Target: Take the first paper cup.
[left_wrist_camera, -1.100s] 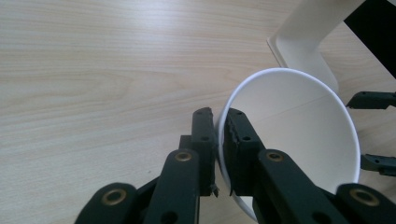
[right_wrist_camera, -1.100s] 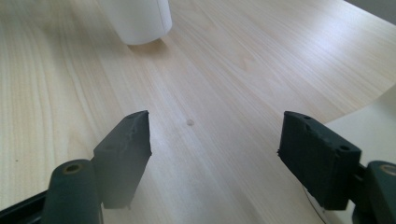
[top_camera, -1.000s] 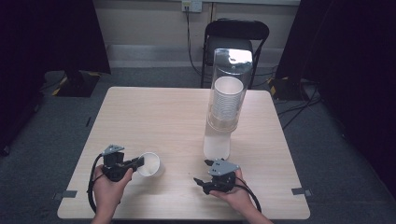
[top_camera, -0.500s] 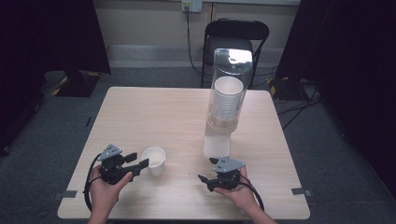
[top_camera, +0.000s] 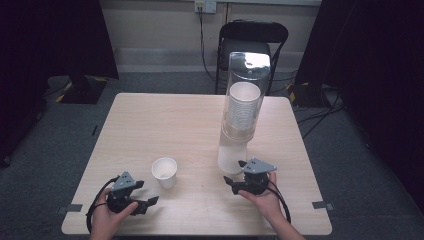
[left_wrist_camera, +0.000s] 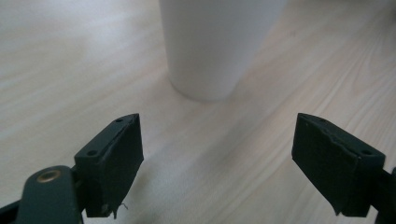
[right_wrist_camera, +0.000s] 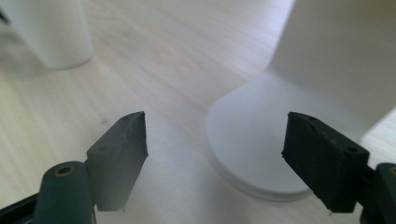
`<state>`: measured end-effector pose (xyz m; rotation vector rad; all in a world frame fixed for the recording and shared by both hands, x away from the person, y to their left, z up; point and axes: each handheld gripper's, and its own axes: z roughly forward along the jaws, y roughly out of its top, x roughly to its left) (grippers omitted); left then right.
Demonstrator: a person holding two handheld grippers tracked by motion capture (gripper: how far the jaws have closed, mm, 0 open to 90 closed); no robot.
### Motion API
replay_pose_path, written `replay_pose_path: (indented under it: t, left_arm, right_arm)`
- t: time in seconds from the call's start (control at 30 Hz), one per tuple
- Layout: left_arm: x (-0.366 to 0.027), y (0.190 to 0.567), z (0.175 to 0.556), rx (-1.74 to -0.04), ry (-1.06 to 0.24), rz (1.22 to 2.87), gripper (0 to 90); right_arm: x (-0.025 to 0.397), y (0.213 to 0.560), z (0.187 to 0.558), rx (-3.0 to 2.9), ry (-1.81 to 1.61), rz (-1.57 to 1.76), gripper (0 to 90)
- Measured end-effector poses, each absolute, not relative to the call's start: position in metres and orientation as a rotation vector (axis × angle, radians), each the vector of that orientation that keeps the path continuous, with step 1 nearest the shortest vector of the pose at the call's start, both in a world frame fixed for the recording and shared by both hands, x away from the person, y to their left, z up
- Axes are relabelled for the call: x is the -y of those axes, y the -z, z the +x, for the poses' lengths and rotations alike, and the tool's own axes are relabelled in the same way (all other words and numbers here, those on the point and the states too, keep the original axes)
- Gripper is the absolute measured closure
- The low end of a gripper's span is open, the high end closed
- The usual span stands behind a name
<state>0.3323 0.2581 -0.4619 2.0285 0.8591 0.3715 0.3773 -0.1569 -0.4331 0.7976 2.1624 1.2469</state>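
Paper cup point(top_camera: 164, 171) upright on surface point(top_camera: 150, 125), front-left, near dispenser point(top_camera: 240, 115) | left gripper point(top_camera: 145, 203) just behind cup, fingers apart, empty | right gripper point(top_camera: 233, 181) beside dispenser base, fingers apart | risk: light cup tips if nudged off-centre; right bumps dispenser.

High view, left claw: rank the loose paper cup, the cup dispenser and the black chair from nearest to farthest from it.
From the left claw:
1. Loose paper cup, standing just ahead of it and slightly right.
2. Cup dispenser, toward the table's right side, by the right claw.
3. Black chair, beyond the table's far edge.
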Motion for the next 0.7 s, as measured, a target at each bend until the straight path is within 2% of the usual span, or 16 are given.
replay_pose_path:
  t: [0.17,0.37,0.7]
  left_arm:
    - [-0.253,0.474,0.331,-0.811,-0.377,2.090,16.1]
    - [-0.249,0.476,0.329,-0.763,-0.444,2.131,15.5]
    - [-0.248,0.476,0.328,-0.762,-0.443,2.140,14.4]
  right_arm:
    - [0.168,0.425,0.390,-2.068,-1.256,0.886,19.7]
    - [0.176,0.412,0.408,-1.969,-1.312,0.927,20.9]
    - [0.164,0.384,0.425,-1.902,-1.354,0.919,21.4]
